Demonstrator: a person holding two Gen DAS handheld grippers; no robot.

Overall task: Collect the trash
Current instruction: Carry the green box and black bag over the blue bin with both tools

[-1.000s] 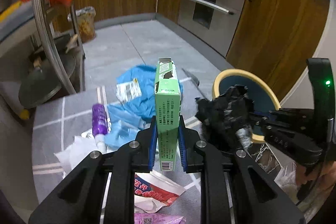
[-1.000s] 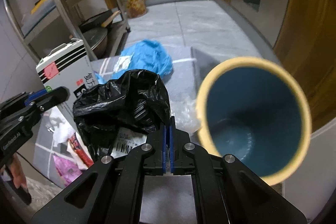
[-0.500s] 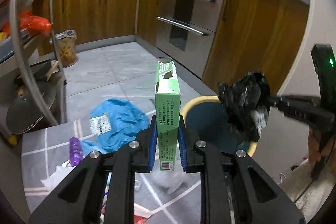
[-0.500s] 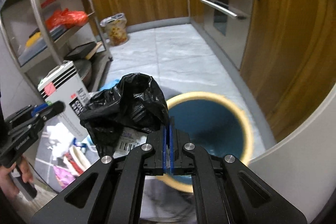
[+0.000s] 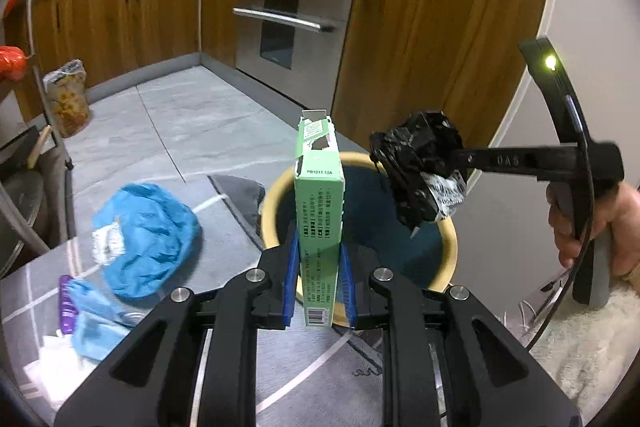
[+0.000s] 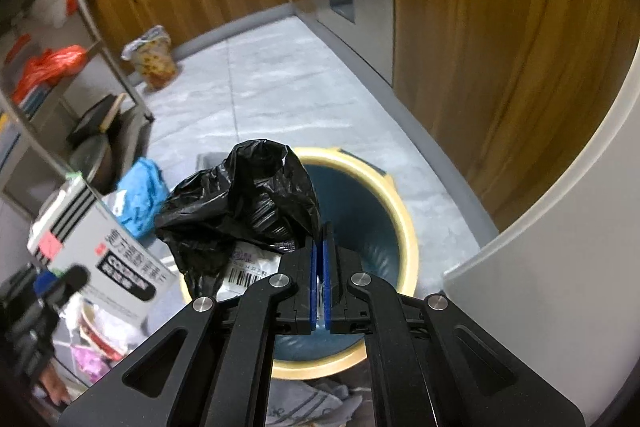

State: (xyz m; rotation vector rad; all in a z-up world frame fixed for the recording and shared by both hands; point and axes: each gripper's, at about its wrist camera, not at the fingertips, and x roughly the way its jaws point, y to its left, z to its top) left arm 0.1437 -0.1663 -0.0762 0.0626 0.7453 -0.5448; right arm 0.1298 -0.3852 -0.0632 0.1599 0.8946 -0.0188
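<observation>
My left gripper (image 5: pixel 318 283) is shut on an upright green carton (image 5: pixel 319 203), held just in front of a blue bin with a yellow rim (image 5: pixel 450 247). My right gripper (image 6: pixel 320 281) is shut on a crumpled black plastic bag (image 6: pixel 244 203) with a white barcode label, held above the bin's (image 6: pixel 408 239) open mouth. In the left wrist view the black bag (image 5: pixel 420 163) hangs over the bin's right side, held by the right gripper (image 5: pixel 456 159). In the right wrist view the carton (image 6: pixel 100 251) shows its white side at the left.
A blue bag (image 5: pixel 148 239), a purple bottle (image 5: pixel 66 303) and white wrappers lie on the grey rug at left. Wooden cabinets (image 5: pixel 420 27) and an oven stand behind the bin. A white curved wall (image 6: pixel 560 227) is at right. A metal rack (image 6: pixel 80 67) stands at left.
Both grippers have risen and moved toward the bin with their loads. The black bag now hangs over the bin's mouth, and the carton stands in front of it.
</observation>
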